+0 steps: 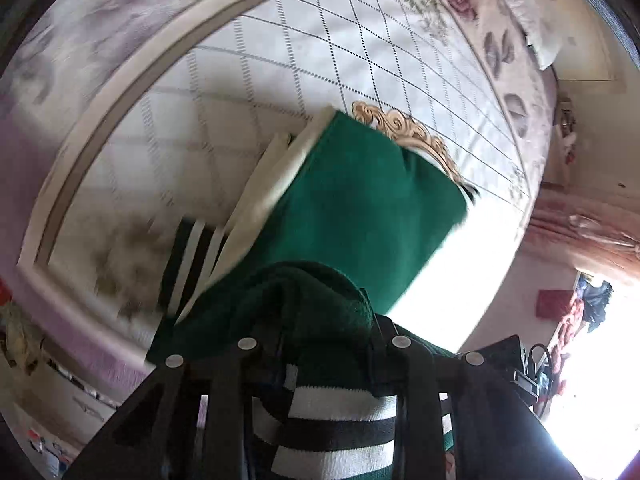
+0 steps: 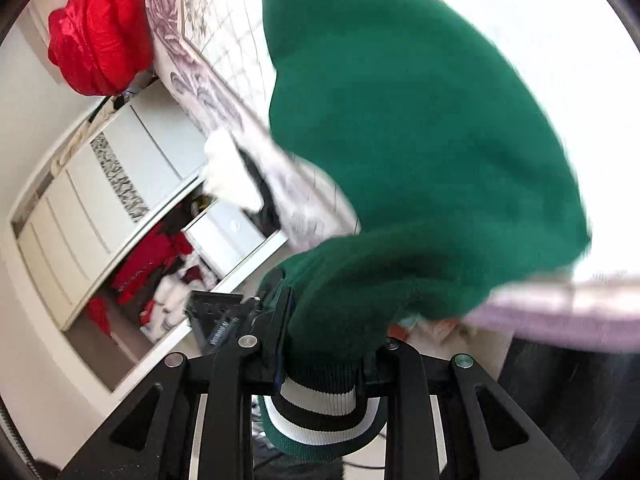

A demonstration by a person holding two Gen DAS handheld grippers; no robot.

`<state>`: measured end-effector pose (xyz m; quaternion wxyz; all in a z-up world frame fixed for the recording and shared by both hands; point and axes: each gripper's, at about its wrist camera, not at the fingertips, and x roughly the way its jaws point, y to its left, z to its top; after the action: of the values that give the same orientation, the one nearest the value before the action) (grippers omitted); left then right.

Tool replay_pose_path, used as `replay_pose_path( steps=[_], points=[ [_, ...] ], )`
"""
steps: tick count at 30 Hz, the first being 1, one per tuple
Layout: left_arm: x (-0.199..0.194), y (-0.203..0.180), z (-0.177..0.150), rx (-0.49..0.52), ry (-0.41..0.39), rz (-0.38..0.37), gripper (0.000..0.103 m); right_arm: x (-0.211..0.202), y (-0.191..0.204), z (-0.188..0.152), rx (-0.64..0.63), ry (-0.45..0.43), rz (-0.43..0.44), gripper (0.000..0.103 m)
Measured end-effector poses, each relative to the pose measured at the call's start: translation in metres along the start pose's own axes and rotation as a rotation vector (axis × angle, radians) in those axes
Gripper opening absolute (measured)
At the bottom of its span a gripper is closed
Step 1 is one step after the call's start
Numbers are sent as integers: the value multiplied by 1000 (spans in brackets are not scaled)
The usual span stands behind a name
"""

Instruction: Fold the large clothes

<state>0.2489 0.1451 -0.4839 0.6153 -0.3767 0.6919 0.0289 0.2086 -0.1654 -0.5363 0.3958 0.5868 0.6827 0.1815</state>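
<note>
Over quilted bed [image 1: 360, 40], green jacket [image 1: 352, 208] pinched, red bundle [image 2: 100, 32] beyond

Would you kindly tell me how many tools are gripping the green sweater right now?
2: the left tool and right tool each clamp the sweater at its striped hem.

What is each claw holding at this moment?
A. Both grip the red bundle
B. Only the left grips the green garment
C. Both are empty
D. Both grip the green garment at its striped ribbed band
D: the left claw and the right claw each pinch the green garment, with its black-and-white striped band bunched behind the fingers.
</note>
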Motion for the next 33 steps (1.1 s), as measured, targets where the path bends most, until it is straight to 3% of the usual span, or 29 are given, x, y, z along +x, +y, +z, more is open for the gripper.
replay_pose_path(
  steps=[4, 6, 8, 9, 12, 14, 16, 18, 19, 21, 24, 29, 33],
  points=[
    [29, -9, 32, -28, 11, 2, 31, -3, -7, 66, -9, -45, -39, 35],
    [31, -11, 44, -60, 2, -54, 49, -7, -7, 89, -23, -56, -10, 45],
    [33, -9, 56, -95, -4, -113, 56, -16, -6, 101, -62, -85, 12, 78],
    [34, -8, 57, -111, -2, -137, 60, -17, -1, 105, -83, -107, 28, 85],
    [33, -6, 56, -115, -24, -167, 70, -33, 14, 115, -142, -164, 66, 86],
    [29, -14, 50, -78, -39, -177, 73, -48, 20, 120, -194, -209, 5, 86],
    [25, -16, 45, -33, -71, -175, 78, -69, 26, 115, -296, -252, -147, 87],
    [16, -20, 35, 17, -137, -159, 88, -74, 31, 114, -407, -259, -306, 87],
    [12, -23, 33, 41, -174, -145, 91, -73, 32, 114, -467, -254, -373, 89],
    [8, -25, 27, 80, -247, -132, 92, -71, 31, 121, -568, -237, -422, 96],
    [3, -23, 21, 97, -320, -115, 92, -52, 28, 134, -679, -175, -481, 96],
    [-12, -21, 20, 107, -422, -217, 92, -28, 23, 149, -768, -85, -540, 101],
    [-15, -14, 15, 102, -477, -119, 92, -11, 17, 162, -793, -97, -578, 103]
  ],
)
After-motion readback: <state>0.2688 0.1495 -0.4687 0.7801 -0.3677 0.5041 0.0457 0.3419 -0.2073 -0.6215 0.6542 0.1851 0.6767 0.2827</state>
